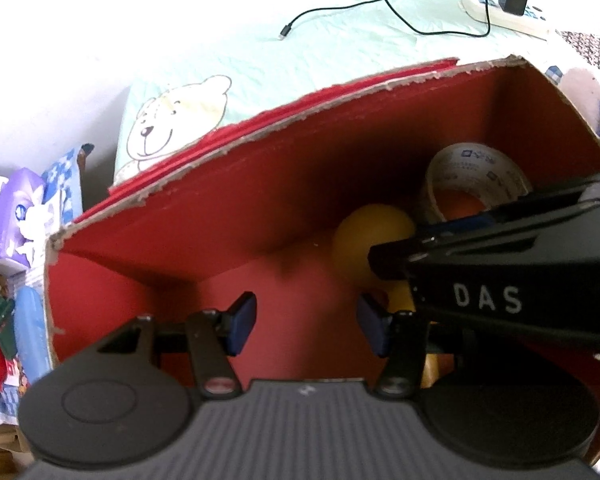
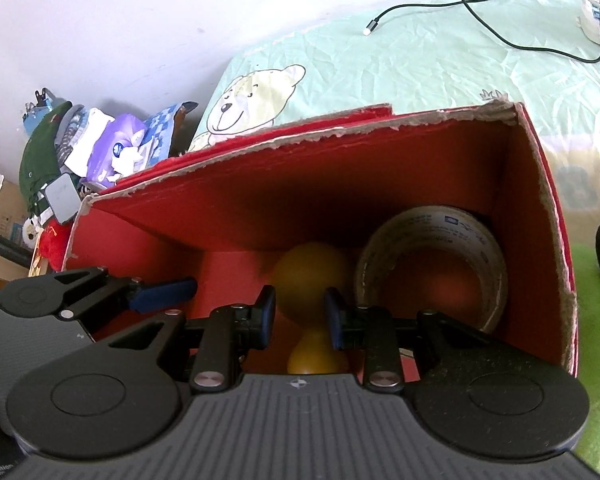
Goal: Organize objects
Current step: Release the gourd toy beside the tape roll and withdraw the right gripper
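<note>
An open red cardboard box point(image 2: 236, 200) with torn edges lies on a bed. Inside it at the back right stands a roll of clear tape point(image 2: 432, 264). Beside the roll is a yellow two-lobed toy point(image 2: 312, 268). My right gripper point(image 2: 300, 322) reaches into the box, its blue pads closed on the toy's narrow middle. My left gripper point(image 1: 308, 324) hovers over the box's bare red floor to the left, open with nothing between its fingers. In the left wrist view the right gripper's black body hides part of the toy point(image 1: 368, 236) and the tape point(image 1: 476, 184).
The box rests on a pale green sheet with a bear print point(image 2: 256, 96). A black charging cable point(image 2: 480, 8) and a white power strip point(image 1: 504, 4) lie behind it. A tissue pack and clothes point(image 2: 100, 148) are piled at the left; something bright green point(image 2: 596, 312) lies at the right.
</note>
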`<state>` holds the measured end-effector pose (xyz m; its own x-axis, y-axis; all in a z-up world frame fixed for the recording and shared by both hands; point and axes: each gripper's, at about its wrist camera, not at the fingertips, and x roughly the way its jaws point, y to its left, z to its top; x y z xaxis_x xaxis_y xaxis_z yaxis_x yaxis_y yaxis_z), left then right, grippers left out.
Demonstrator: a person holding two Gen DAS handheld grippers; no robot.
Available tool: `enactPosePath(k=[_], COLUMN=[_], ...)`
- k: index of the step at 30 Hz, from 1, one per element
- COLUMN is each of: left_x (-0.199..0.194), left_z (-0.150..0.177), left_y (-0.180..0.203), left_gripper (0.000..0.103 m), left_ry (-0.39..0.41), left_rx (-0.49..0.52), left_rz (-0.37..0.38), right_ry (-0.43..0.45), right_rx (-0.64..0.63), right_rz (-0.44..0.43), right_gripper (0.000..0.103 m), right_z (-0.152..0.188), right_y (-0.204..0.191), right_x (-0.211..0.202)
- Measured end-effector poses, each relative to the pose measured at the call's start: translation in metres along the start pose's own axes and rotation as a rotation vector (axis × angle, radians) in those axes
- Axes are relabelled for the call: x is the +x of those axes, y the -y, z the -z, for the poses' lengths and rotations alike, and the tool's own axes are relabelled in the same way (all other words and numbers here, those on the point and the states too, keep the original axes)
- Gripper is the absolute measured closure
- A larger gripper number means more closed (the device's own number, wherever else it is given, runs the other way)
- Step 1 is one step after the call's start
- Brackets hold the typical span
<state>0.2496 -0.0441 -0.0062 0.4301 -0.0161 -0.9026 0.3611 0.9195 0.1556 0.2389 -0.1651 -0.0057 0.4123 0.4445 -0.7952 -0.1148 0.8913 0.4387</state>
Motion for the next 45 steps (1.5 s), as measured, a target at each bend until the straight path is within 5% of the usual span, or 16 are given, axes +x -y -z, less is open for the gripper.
enactPosePath(k=[28, 42, 45], left_x=[0.0, -0.042, -0.063], left_z=[0.004, 0.025, 0.038], left_y=[0.006, 0.007, 0.002], left_gripper=[0.044, 0.044, 0.044], left_ry=[0.051, 0.233, 0.262], left_rx=[-0.004, 0.02, -0.028], left_rz=[-0.065, -0.085, -0.043], right_ry=[0.062, 0.288, 0.343], right_rx=[-0.022, -0.059, -0.078], right_rz=[-0.014, -0.078, -0.11], right_gripper=[0.073, 0.073, 0.073], right_z=[0.004, 0.018, 0.025], right_y=[-0.002, -0.006, -0.005], right_x=[-0.008, -0.054, -0.075])
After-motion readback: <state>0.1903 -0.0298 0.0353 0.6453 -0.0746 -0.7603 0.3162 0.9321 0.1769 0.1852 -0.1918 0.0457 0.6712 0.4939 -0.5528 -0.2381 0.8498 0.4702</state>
